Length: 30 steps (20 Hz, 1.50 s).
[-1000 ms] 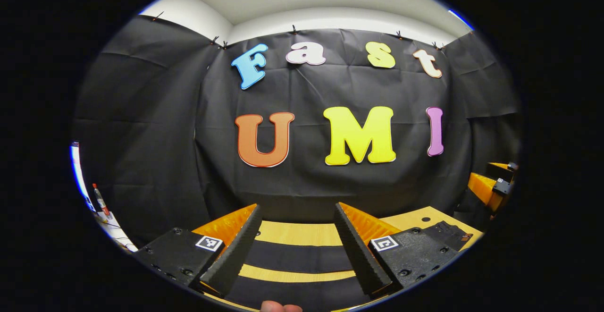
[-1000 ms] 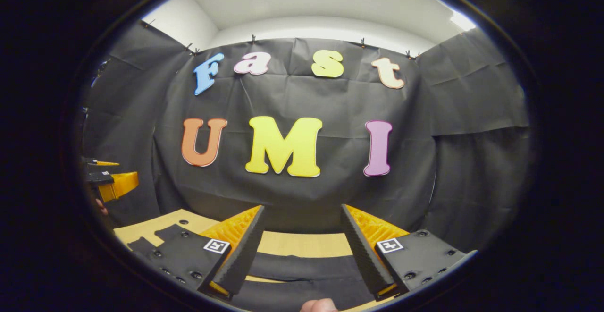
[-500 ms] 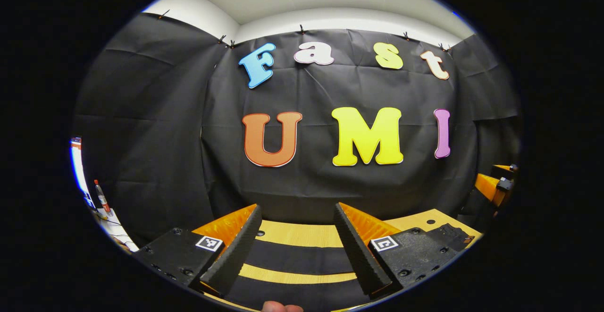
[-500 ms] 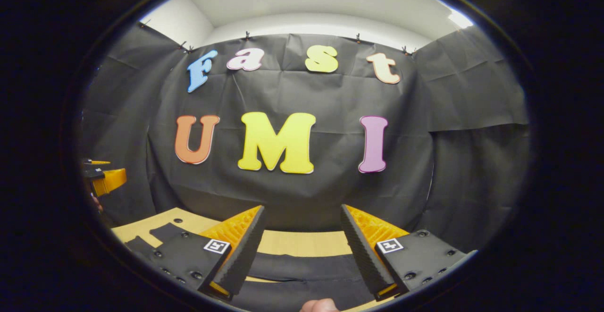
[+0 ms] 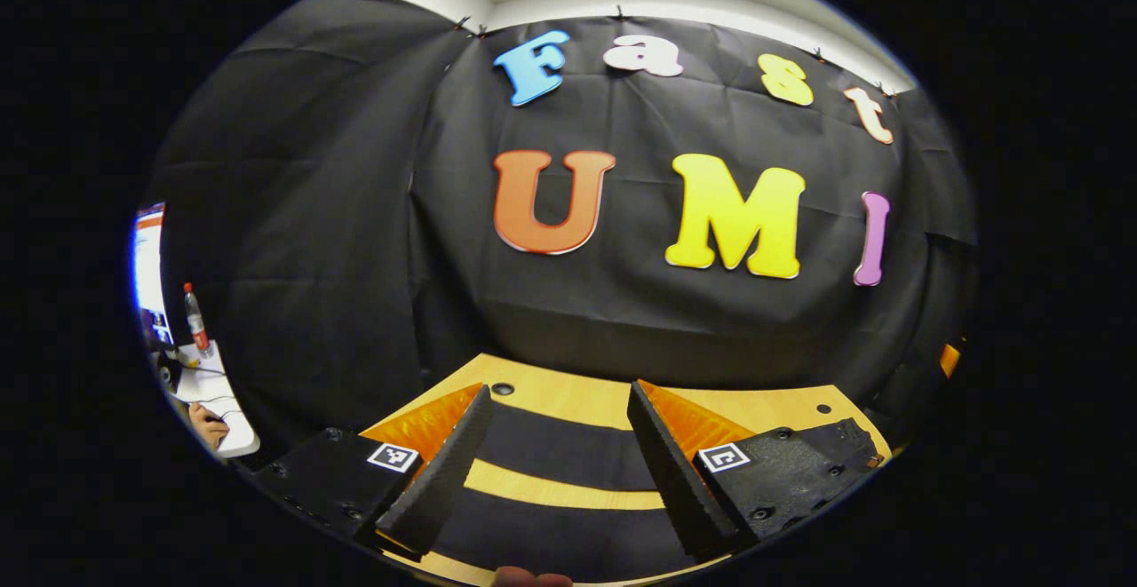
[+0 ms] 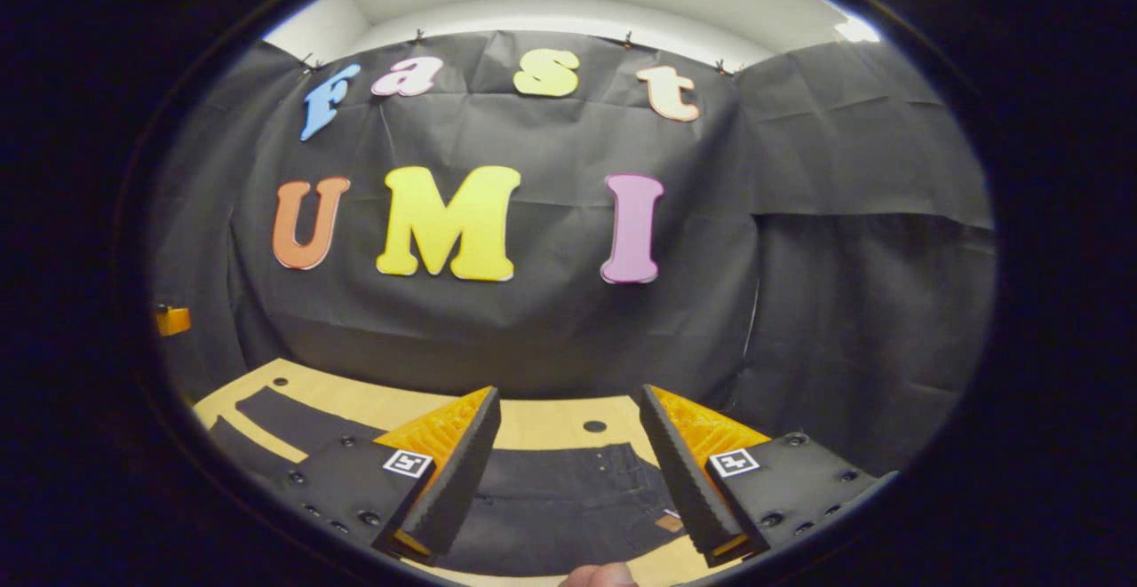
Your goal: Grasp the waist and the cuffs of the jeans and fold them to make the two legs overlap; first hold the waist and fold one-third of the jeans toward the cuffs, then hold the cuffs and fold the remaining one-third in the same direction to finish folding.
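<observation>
Dark jeans point(image 6: 568, 498) lie flat on the wooden desk point(image 6: 551, 418), waist on the right, both legs point(image 5: 551, 454) stretching left with desk showing between them. Left tool point(image 5: 555, 467) hangs above the legs, fingers spread, gripping nothing. Right tool point(image 6: 568, 480) hangs above the waist, also spread.

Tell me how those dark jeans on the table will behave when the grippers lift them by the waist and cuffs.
The jeans lie flat and limp on the wooden table, so they will probably sag between grip points rather than hold shape. The two legs lie apart with table showing between them, so each may swing separately. The waist looks thicker and likely heavier.
</observation>
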Available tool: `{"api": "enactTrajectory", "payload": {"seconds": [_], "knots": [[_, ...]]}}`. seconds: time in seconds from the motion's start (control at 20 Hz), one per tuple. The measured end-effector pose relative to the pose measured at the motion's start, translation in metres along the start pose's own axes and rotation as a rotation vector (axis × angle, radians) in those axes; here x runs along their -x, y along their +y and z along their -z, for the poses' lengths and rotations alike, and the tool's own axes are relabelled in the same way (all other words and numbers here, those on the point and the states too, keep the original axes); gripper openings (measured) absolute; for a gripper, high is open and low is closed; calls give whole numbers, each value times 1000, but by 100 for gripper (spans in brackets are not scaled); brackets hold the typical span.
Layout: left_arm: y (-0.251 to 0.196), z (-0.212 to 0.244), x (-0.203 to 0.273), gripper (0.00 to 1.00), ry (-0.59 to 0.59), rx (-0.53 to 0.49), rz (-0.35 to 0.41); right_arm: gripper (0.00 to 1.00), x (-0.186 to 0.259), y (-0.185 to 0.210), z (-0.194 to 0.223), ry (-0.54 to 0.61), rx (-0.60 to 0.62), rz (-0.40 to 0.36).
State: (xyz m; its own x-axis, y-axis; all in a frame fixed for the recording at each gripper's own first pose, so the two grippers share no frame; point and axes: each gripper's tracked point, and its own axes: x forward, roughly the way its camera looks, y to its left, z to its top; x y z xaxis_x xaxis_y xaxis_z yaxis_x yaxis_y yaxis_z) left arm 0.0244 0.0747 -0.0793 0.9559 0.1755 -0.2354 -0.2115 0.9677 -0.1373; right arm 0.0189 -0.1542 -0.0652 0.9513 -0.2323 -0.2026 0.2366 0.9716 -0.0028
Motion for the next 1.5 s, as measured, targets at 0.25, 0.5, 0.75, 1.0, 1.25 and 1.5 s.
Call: {"api": "enactTrajectory", "payload": {"seconds": [0.25, 0.5, 0.75, 1.0, 1.25, 1.5], "knots": [[69, 71, 19, 99, 174, 50, -114, 95, -3, -54, 42, 130, -36, 70], [105, 177, 47, 99, 437, 250, -173, 97, 5, -74, 114, 366, -197, 39], [102, 235, 67, 99, 605, 721, -219, 94, 19, -77, 184, 588, -473, 20], [95, 254, 46, 99, 601, 1146, -311, 98, 16, -98, 236, 693, -745, 89], [98, 255, 28, 99, 577, 1282, -373, 98, 4, -110, 260, 733, -880, 144], [95, 253, 10, 98, 573, 1273, -357, 98, -22, -117, 280, 747, -968, 174]]}}
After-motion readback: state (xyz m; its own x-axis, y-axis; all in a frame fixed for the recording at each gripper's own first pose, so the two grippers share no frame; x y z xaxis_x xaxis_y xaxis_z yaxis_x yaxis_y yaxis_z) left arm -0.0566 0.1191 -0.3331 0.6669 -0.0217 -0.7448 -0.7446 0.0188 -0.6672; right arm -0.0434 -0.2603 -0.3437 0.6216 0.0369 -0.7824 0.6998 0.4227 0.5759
